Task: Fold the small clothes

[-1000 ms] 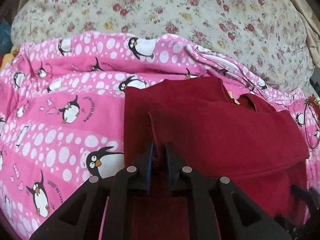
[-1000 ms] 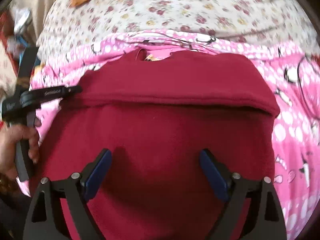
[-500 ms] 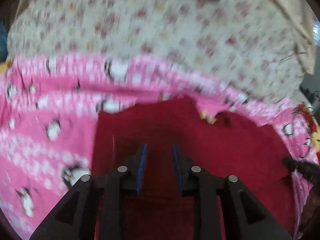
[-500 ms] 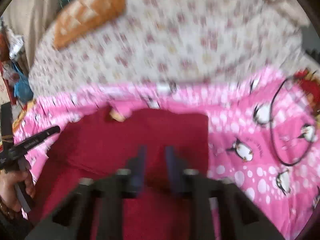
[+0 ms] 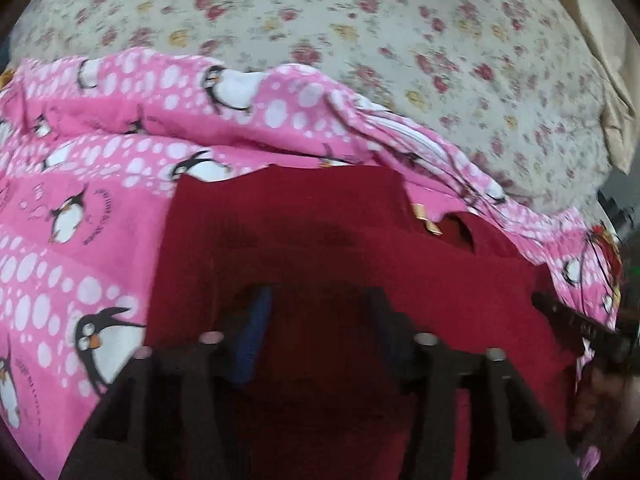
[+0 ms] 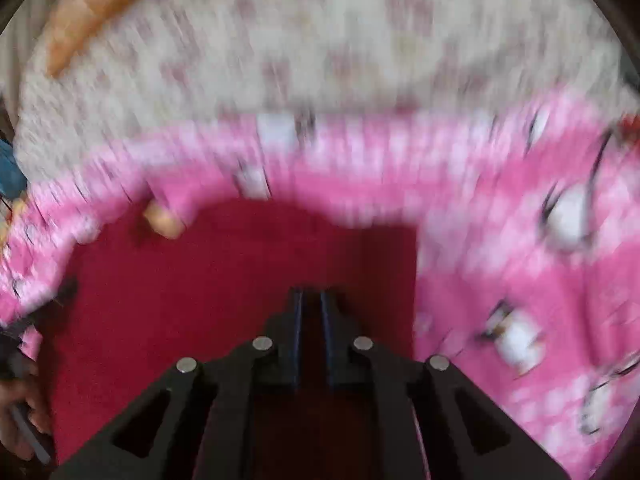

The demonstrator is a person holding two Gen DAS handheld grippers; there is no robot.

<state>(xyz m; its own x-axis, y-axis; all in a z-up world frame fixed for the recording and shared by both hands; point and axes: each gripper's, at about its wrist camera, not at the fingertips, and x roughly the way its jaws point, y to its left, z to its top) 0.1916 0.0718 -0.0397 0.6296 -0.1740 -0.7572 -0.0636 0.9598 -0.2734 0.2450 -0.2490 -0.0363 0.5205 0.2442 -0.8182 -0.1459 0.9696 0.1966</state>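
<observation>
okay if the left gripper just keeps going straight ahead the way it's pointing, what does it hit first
Probably the red garment: the left gripper, jaws apart, points along it, with red cloth filling the gap and the view ahead. Past its far edge lies the pink penguin blanket. The frame is blurred, so depth is uncertain.

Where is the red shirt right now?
In both wrist views, the red shirt lies on the pink penguin blanket, just ahead of the fingers.

Dark red garment (image 5: pixel 328 240), folded flat
</observation>
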